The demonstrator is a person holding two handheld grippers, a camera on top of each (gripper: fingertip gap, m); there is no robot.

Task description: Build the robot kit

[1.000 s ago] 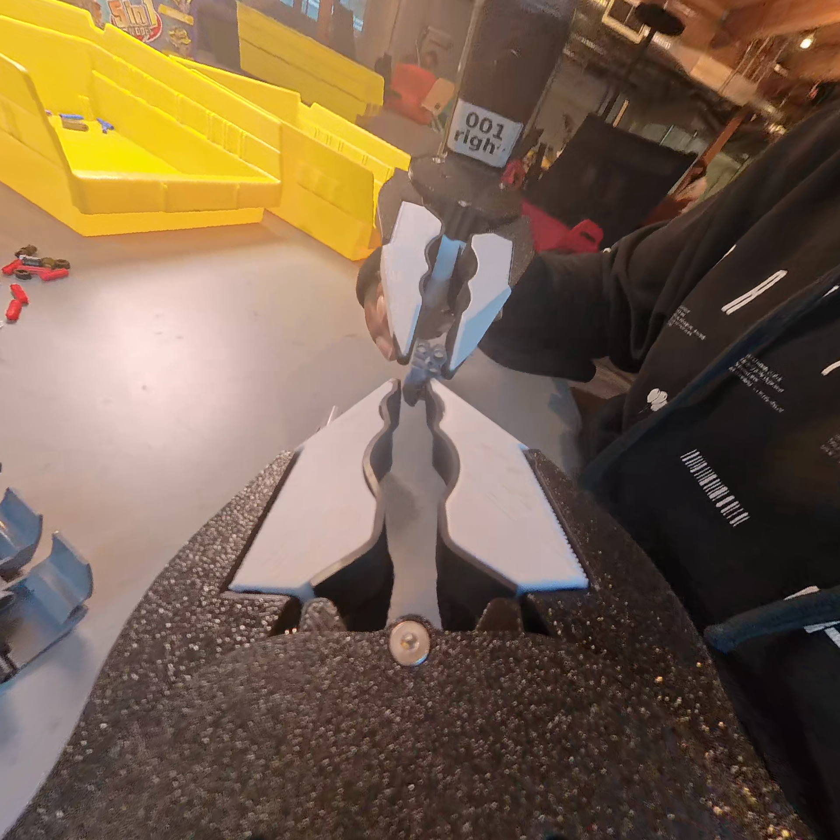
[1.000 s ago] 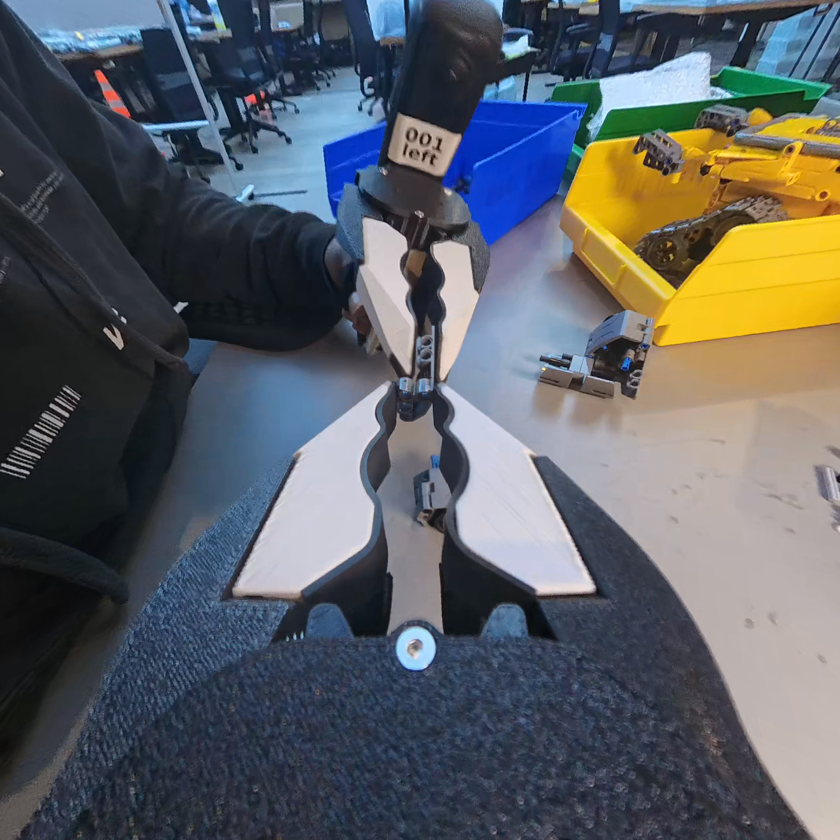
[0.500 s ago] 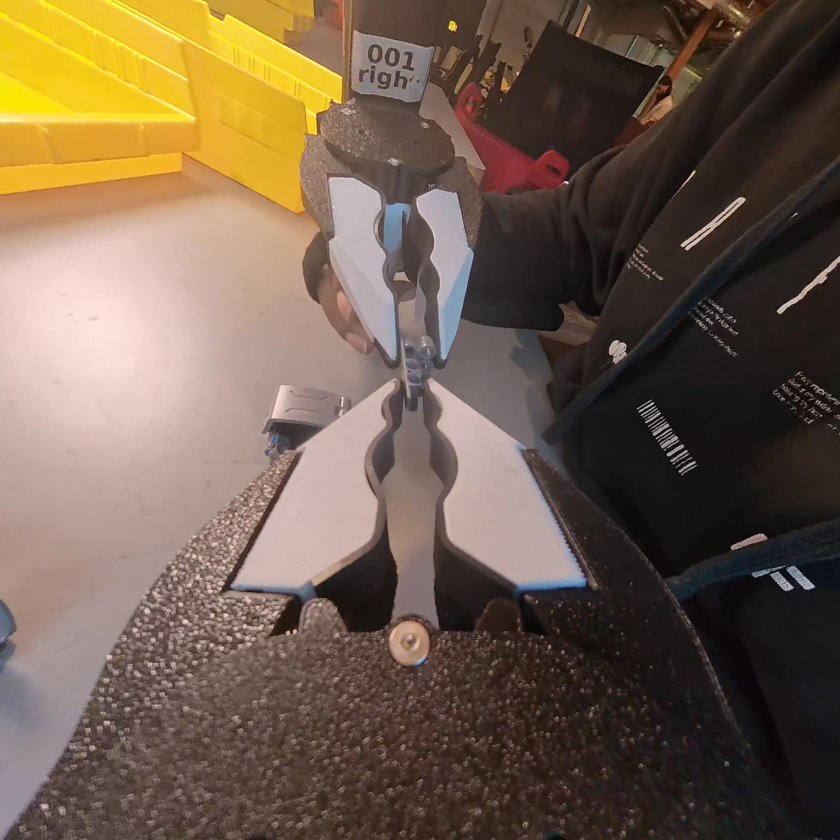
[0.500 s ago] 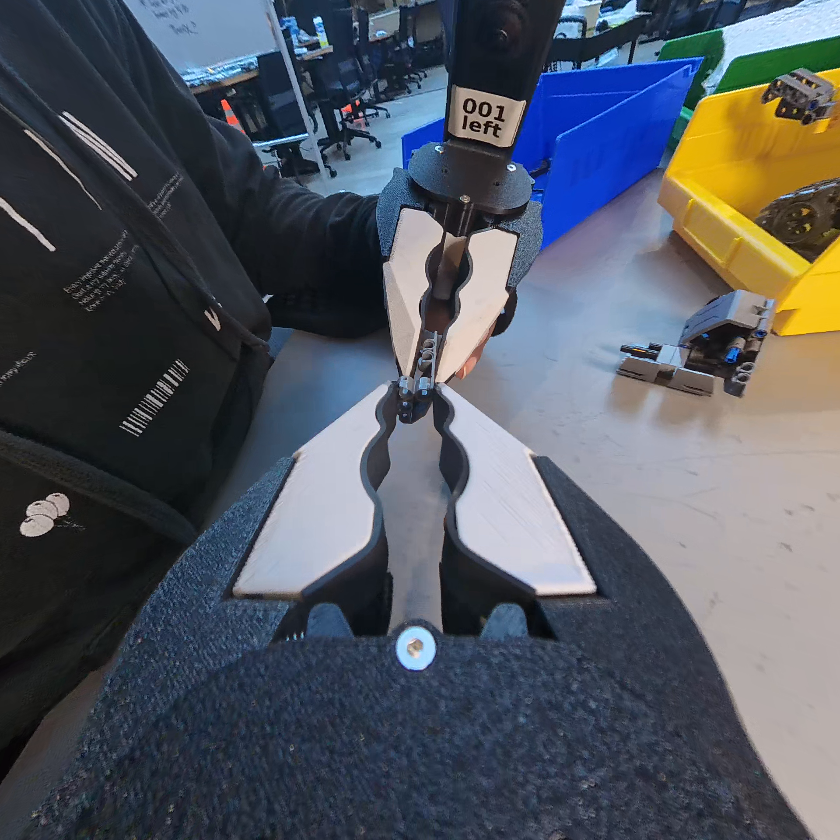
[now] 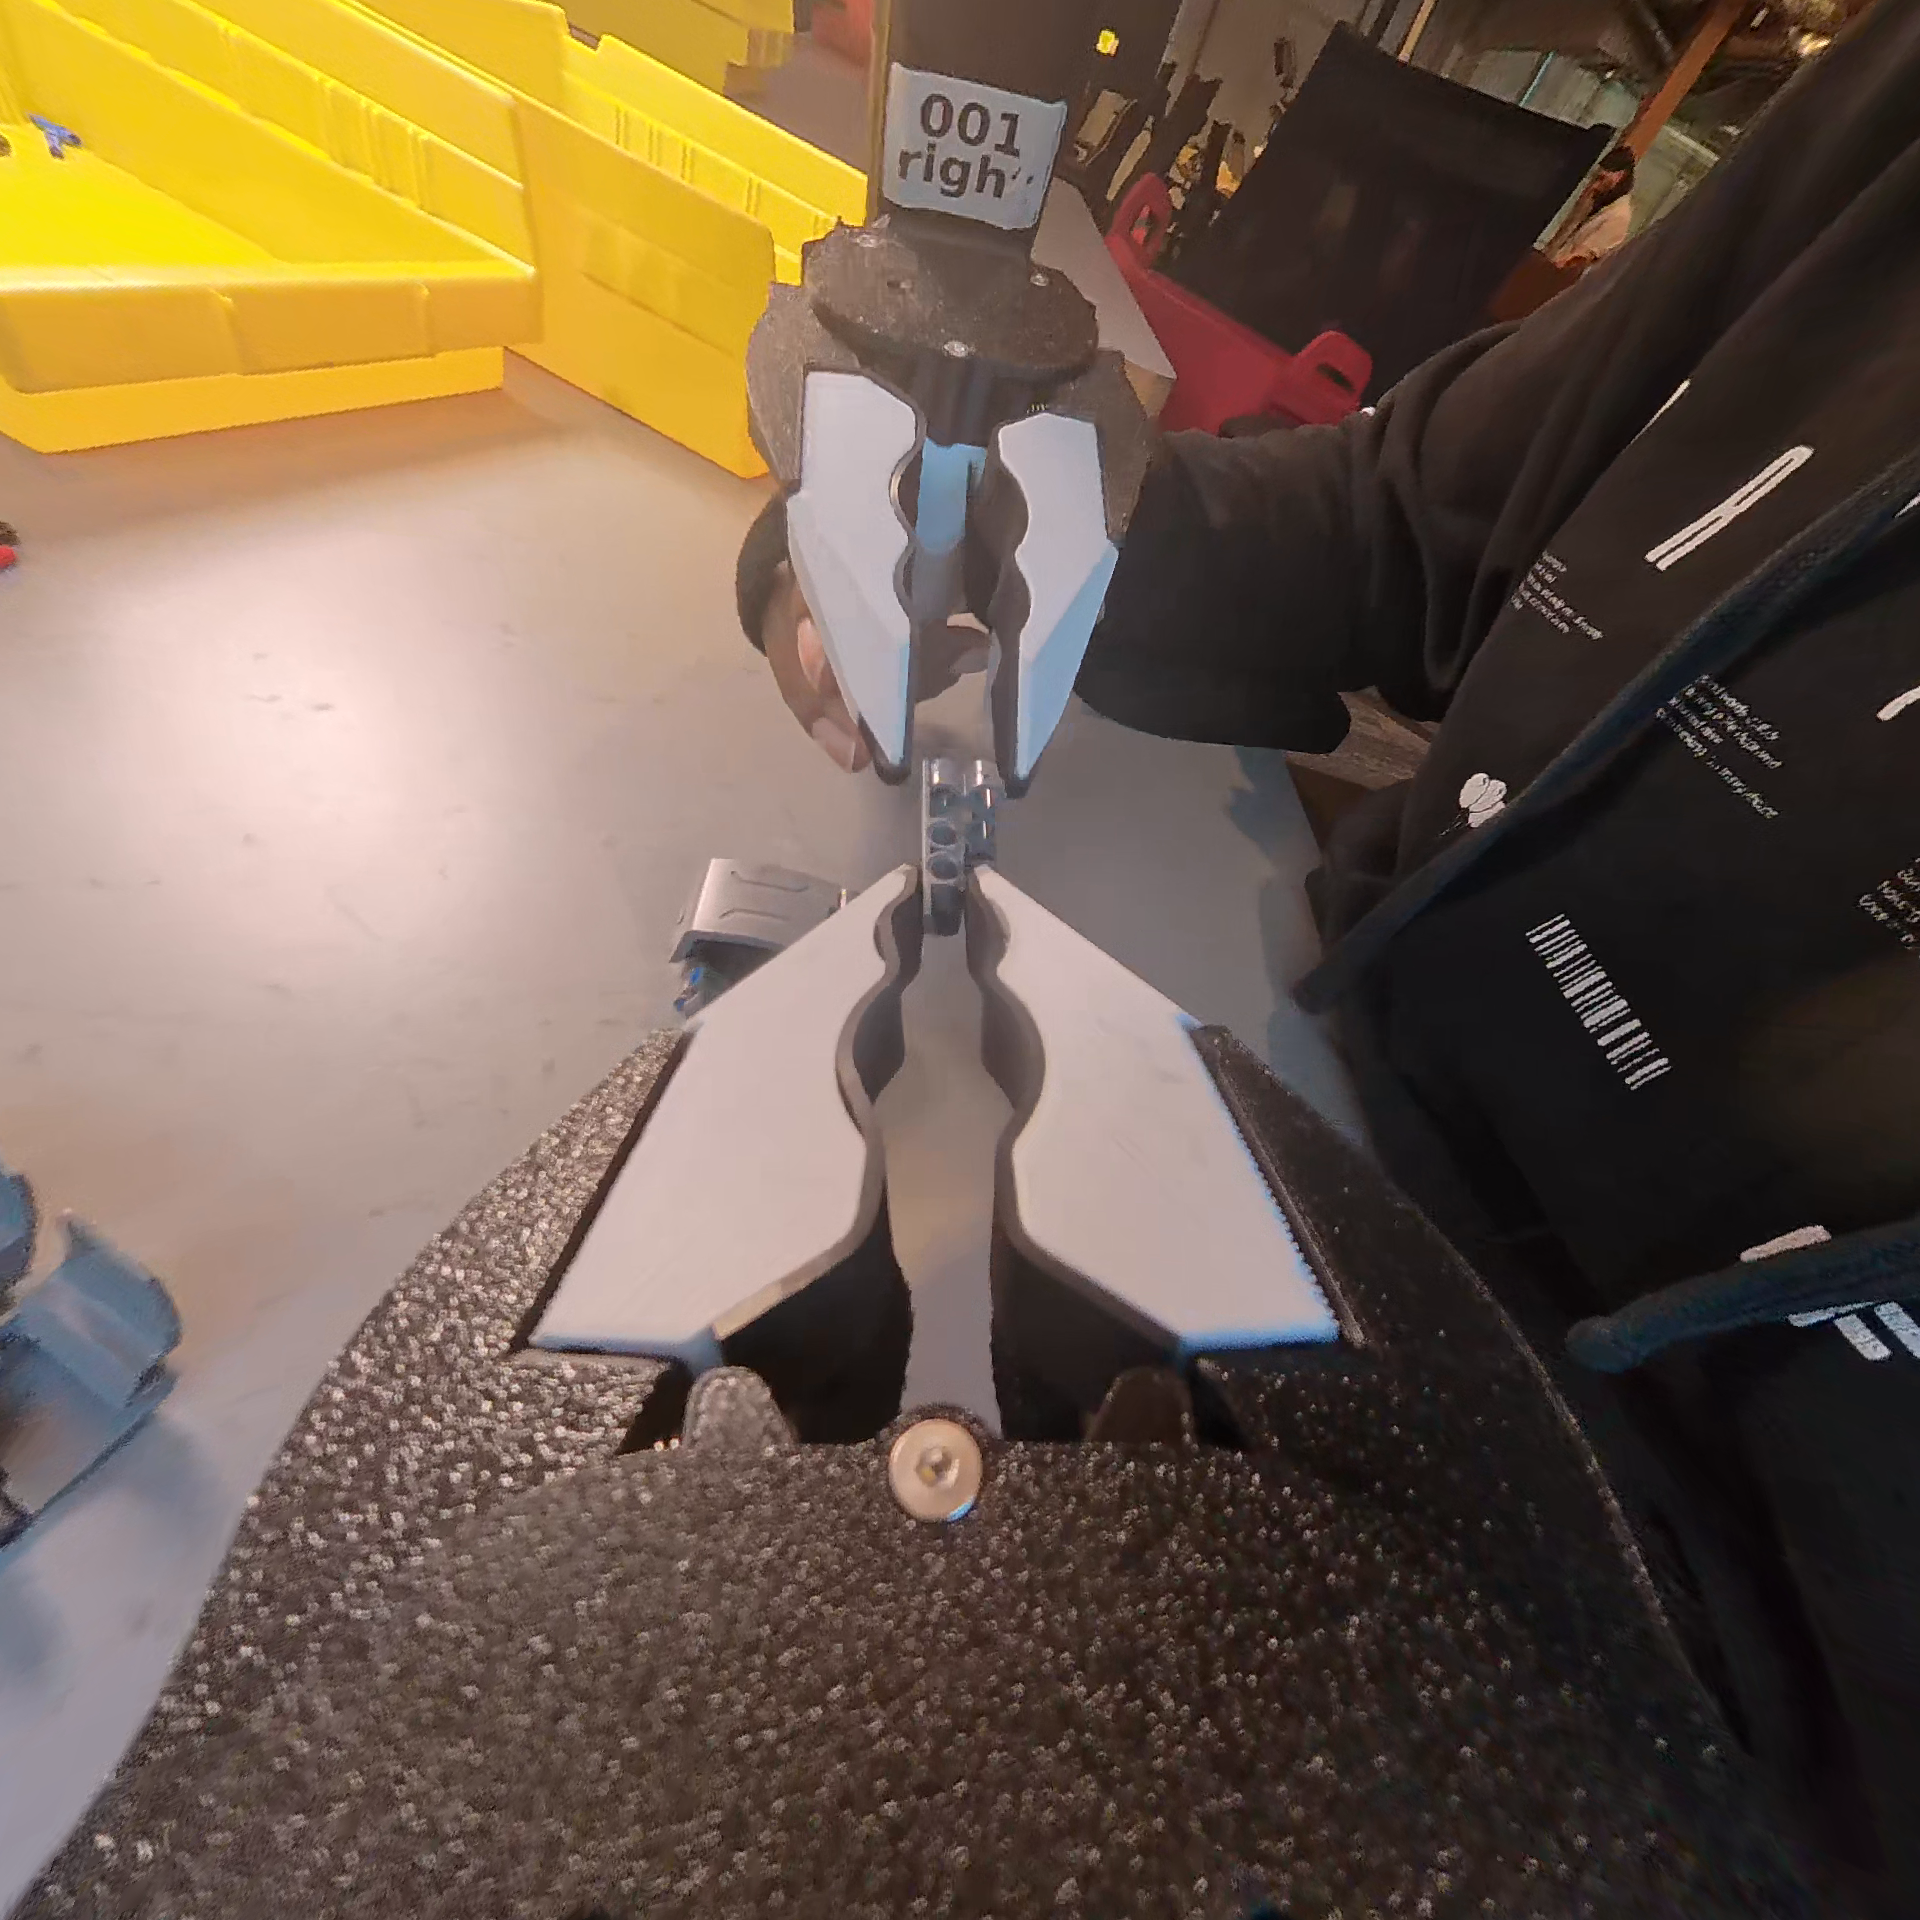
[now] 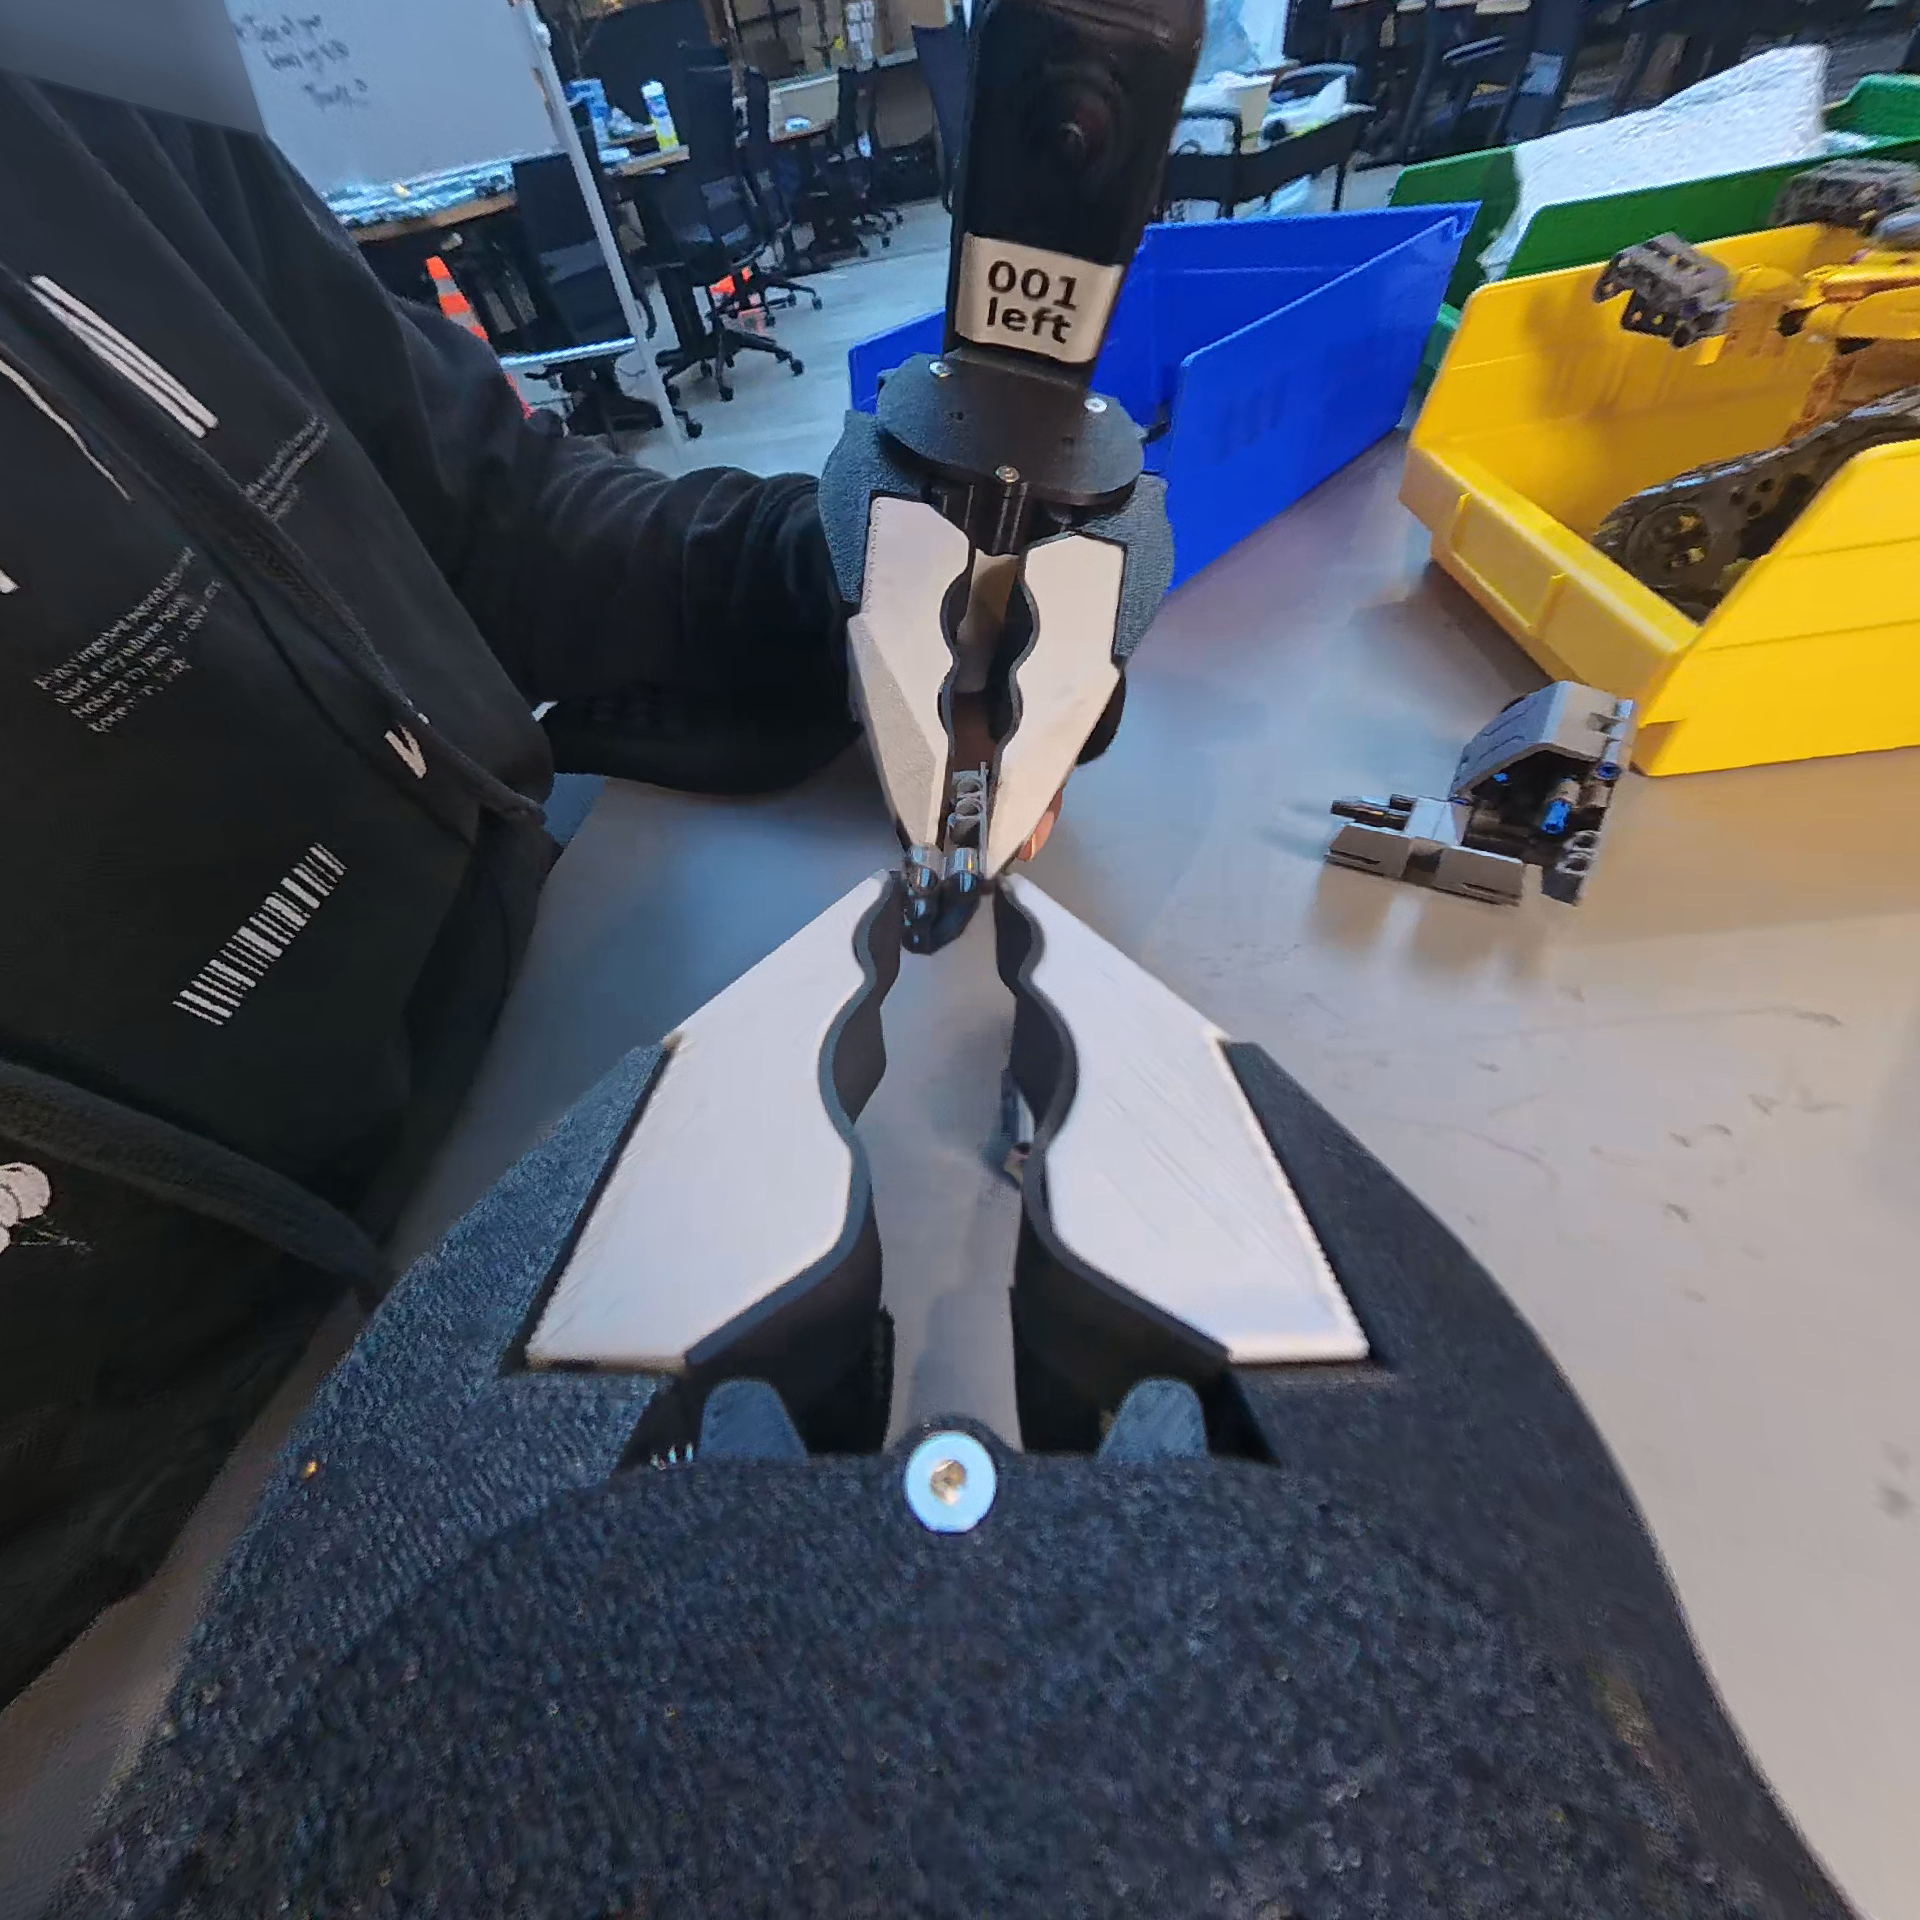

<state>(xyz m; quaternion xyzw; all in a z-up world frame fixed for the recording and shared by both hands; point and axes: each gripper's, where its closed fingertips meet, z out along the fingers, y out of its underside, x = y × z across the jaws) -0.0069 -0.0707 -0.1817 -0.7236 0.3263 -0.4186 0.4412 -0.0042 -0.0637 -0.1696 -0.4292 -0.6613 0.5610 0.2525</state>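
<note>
My left gripper is shut on the lower end of a small grey beam with holes. My right gripper faces it tip to tip, with the beam's upper end and a small black connector between its fingertips. In the right wrist view my right gripper is shut on that black connector with two grey ends. The left gripper grips the beam just beyond it. The two pieces touch; whether they are joined is hidden. Both are held above the grey table.
Yellow bins stand at the back left. A grey part lies by my left finger, and more grey parts lie far left. A blue bin, a yellow bin holding a tracked model, and a grey assembly are at the right. A person in black is close by. Left and right tips are no more than a few centimetres apart.
Both grippers stayed tip to tip on the small pieces while moving together over the table. In the left wrist view more of the beam now shows between the tips.
</note>
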